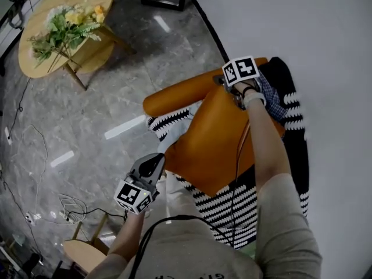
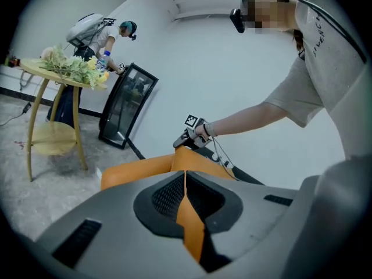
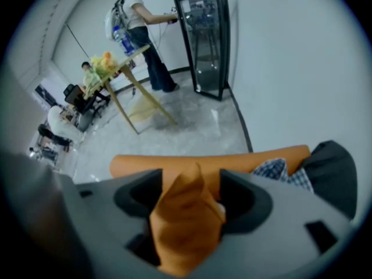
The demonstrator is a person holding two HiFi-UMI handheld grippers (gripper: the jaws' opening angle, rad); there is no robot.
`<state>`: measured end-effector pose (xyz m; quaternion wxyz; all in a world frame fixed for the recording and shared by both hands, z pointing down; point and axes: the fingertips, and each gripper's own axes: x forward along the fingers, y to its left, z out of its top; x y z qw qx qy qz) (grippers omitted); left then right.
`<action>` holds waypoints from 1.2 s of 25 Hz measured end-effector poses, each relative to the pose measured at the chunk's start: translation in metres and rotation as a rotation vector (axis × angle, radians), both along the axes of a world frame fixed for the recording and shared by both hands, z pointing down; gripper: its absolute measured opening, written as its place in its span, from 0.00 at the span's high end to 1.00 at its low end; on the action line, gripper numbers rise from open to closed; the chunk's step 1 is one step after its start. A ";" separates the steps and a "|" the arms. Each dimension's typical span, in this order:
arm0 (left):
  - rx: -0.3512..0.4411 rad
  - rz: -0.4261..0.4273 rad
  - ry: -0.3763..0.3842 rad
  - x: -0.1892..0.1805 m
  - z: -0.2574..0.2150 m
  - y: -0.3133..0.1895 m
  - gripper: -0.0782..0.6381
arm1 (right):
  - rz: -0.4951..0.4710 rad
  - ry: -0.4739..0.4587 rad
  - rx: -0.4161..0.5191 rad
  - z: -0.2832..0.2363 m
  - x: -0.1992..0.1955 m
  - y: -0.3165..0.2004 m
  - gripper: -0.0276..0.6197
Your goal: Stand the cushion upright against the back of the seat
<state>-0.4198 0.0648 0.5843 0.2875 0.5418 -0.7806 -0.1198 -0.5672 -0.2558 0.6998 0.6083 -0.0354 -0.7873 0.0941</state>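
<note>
lab-like studio: floor cables (image 1: 71,207), glass cabinet (image 3: 203,39)

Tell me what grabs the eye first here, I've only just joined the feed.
A big orange cushion fills the middle of the head view, held tilted over a black-and-white striped seat cover. The left gripper is shut on the cushion's left corner, while its top corner stands between the wide-apart jaws of the right gripper. Just beyond, an orange bolster lies across the seat's far end.

The head view looks steeply down on the cushion (image 1: 209,141); both gripper views sit close against it.
</note>
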 end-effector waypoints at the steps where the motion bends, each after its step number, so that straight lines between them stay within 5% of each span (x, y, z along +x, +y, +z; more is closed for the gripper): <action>1: -0.014 -0.015 0.000 0.000 0.004 0.005 0.86 | -0.002 0.037 -0.002 0.006 0.005 -0.001 0.50; 4: -0.051 -0.057 0.016 0.001 0.020 0.022 0.86 | -0.004 0.069 -0.016 0.012 0.013 0.000 0.52; 9: -0.089 -0.093 0.145 0.016 0.065 0.047 0.81 | -0.133 0.048 0.047 0.000 0.026 0.011 0.81; 11: -0.114 -0.094 0.222 0.030 0.088 0.056 0.63 | -0.166 0.013 0.062 -0.009 0.033 0.014 0.83; 17: -0.174 -0.181 0.439 0.069 0.156 0.084 0.55 | -0.107 -0.135 0.033 -0.051 0.066 0.011 0.84; 23: -0.122 -0.321 0.675 0.094 0.197 0.098 0.48 | -0.063 -0.277 0.050 -0.102 0.117 0.007 0.84; 30: 0.061 -0.474 0.887 0.105 0.218 0.103 0.47 | -0.037 -0.444 0.060 -0.154 0.166 0.015 0.84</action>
